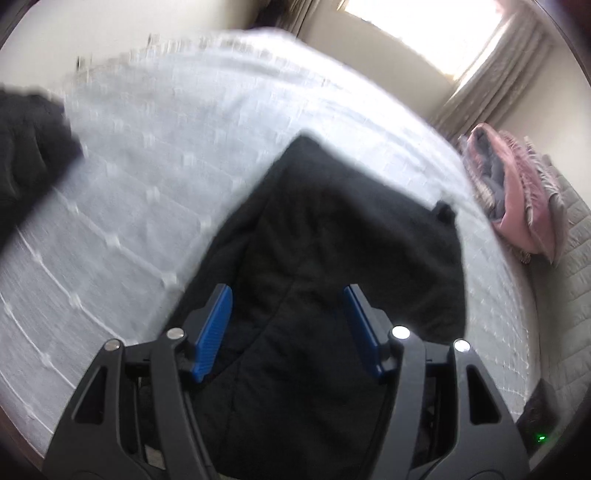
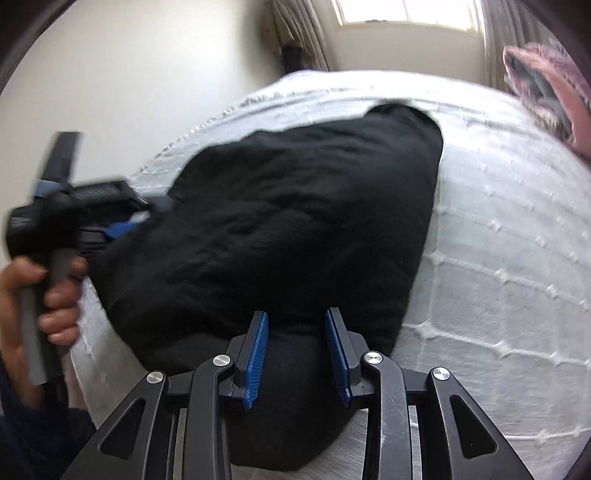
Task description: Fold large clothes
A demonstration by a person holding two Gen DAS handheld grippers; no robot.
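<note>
Right wrist: black garment (image 2: 280,229) on white bedspread (image 2: 498,258), jaws apart.

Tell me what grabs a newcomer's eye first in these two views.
The black garment dominates, spread in a dark heap across the middle of the white textured bedspread. Next come the blue-padded grippers: the right gripper open over the garment's near edge, the left gripper open above the cloth. A pink blanket sits bunched at the bed's right side, under the bright window.
</note>
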